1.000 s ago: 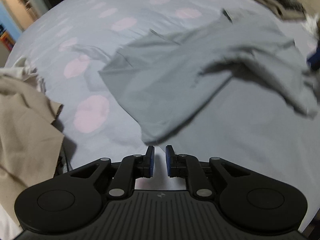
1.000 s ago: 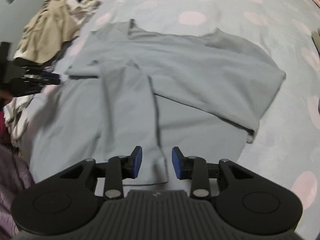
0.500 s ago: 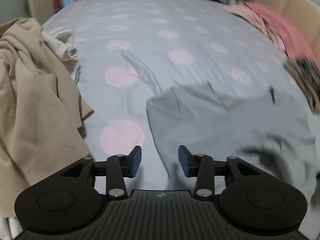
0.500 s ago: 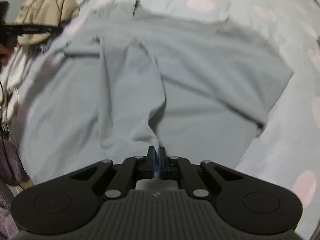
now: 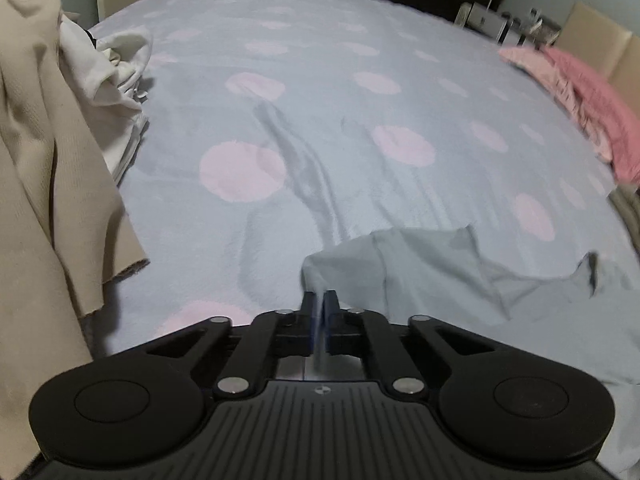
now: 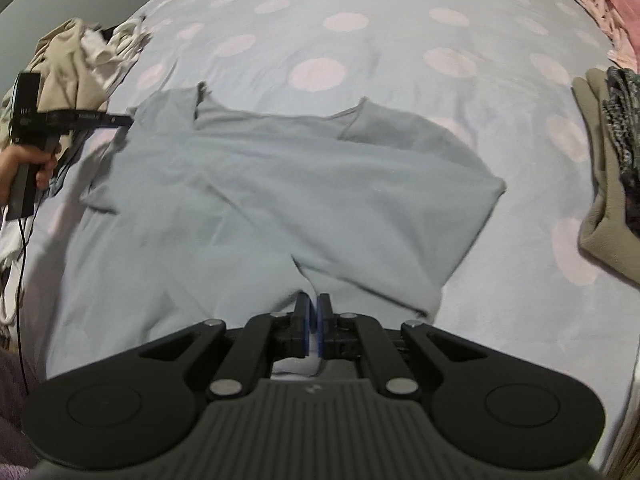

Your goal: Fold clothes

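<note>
Bed (image 6: 400, 20): pale blue cover with pink dots, filling both views.

Grey shirt (image 6: 280, 184): spread across the centre of the right wrist view; we see it at lower right in the left wrist view.

Risk, as we judge it: both grips take only a thin edge of cloth, so a quick lift could pull a hem free, or drag the shirt and crease the fold.

Side heaps: beige clothes (image 5: 40, 160) at left, pink clothes (image 5: 592, 92) at upper right.

Left gripper (image 5: 319, 300): we see it pitched downward, jaws closed on the shirt's corner.

Right gripper (image 6: 313, 302): pitched steeply down, jaws pinched together on the shirt's near edge.
</note>
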{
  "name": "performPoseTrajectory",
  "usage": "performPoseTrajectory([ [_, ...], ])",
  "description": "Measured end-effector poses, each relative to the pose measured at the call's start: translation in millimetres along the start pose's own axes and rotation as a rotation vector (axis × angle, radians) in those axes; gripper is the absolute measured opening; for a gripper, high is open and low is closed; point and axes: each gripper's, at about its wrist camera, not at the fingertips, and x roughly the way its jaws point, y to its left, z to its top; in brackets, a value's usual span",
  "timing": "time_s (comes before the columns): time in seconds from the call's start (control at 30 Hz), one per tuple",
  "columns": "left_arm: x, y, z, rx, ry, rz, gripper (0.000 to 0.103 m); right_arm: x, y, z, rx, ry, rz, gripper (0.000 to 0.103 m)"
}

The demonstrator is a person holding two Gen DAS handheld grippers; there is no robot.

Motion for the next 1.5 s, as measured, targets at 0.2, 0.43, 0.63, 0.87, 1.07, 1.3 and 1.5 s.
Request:
performPoseTrajectory([
  [0.2, -23.1, 11.7, 4.8, -0.033, -0.083, -0.034, 0.001, -18.7, -28.8, 22.2, 0.061, -0.056, -0.023, 0.003],
  [0.43, -15.8, 13.5, 3.6, -0.084, -0.124, -0.023, 0.001, 5.0, -67.0, 58.4, 0.191, -0.082, -0.069, 0.003],
  [0.63, -2.7, 18.0, -0.2, -0.123, -0.113, -0.002, 0.001, 47.8, -75.6, 70.3, 0.245, -0.08, -0.131, 0.003],
  [0.87, -9.1, 20.3, -3.8, -0.123, -0.086, 0.006, 0.004, 62.2, -87.3, 62.1, 0.313, -0.089, -0.186, 0.017],
  [1.07, -23.4, 20.4, -17.8, -0.117, -0.058, -0.027, 0.016, 46.9, -90.1, 41.5, 0.391, -0.082, -0.078, 0.032],
  [1.3, -52.8, 7.4, -40.5, 0.05, -0.028, -0.06, 0.025, 50.8, -66.5, 23.0, 0.369, -0.017, -0.045, 0.011],
  [1.5, -73.4, -4.2, -67.0, 0.265, 0.001, -0.08, 0.025, 36.8, -67.5, 22.3, 0.382, -0.071, -0.126, 0.003],
])
